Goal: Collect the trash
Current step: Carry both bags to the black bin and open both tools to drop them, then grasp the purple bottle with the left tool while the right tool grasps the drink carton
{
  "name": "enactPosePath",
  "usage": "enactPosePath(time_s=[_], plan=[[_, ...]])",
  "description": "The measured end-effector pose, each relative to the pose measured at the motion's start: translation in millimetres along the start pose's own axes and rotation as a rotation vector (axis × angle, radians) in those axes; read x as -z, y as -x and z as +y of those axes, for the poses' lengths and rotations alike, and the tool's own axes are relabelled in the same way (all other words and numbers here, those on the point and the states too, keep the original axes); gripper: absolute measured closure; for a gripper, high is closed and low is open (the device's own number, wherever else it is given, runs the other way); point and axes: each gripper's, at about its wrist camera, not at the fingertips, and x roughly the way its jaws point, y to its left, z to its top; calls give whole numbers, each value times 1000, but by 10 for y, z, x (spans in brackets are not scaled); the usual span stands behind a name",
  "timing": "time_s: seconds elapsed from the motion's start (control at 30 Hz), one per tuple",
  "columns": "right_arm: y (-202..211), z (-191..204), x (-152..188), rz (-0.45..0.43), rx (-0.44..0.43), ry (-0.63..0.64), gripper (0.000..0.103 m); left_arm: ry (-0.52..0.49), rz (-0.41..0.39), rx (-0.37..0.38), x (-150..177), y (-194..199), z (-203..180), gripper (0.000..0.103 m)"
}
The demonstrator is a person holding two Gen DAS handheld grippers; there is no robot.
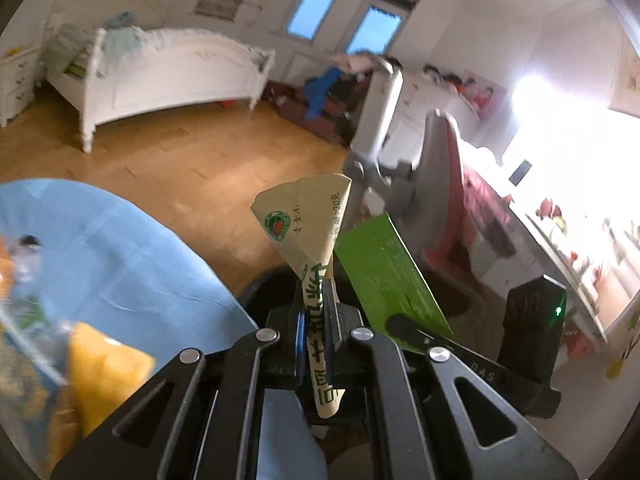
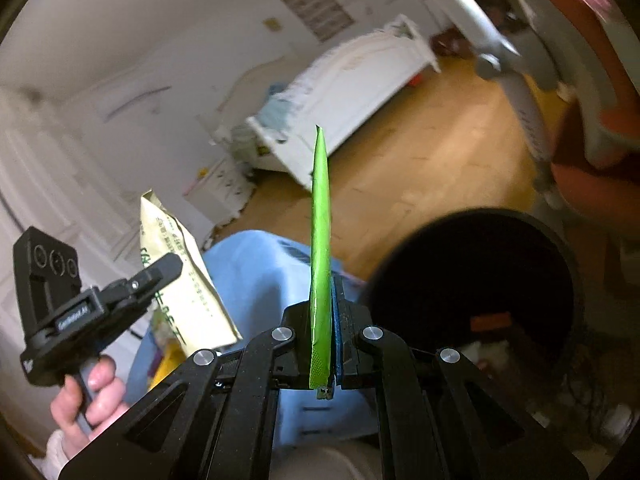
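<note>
- Left wrist view: the left gripper had its jaws clamped on a beige wrapper, which ran up between them and fanned out well above the tips.
- Just right of those jaws stood the green carton, held by the other tool. Left of and below them lay the blue-covered bench, with more litter blurred at its edge.
- Right wrist view: the right gripper had its jaws pinched on the carton, seen edge-on and rising straight ahead of the tips.
- The black bin opened just right of and below these jaws; the wrapper hung off to their left.
- To drop well, I judged each piece should be carried over the bin mouth before the jaws part, one at a time, since flat light pieces may drift past the rim.
</note>
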Motion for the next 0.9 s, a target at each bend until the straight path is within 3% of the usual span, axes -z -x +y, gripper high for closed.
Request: enactPosePath(time_s=[0.27,0.7,0.77,0.83,0.9], plan=[[-143,-393,125,44,59,-76,97,-36,97,12,170,-487,-148,95],[-184,-694,176,72,107,-143,96,-84,151,-12,192,-755,-255,91],[-182,-760,165,72,127,-156,80,-90,156,-17,188,-759,-273,82],[-131,-800,165,54,155,-178,45,-90,142,-39,196,-718,-286,36],[-50,-802,175,14,171,-189,27,-100,73,-66,201,-552,-301,20]])
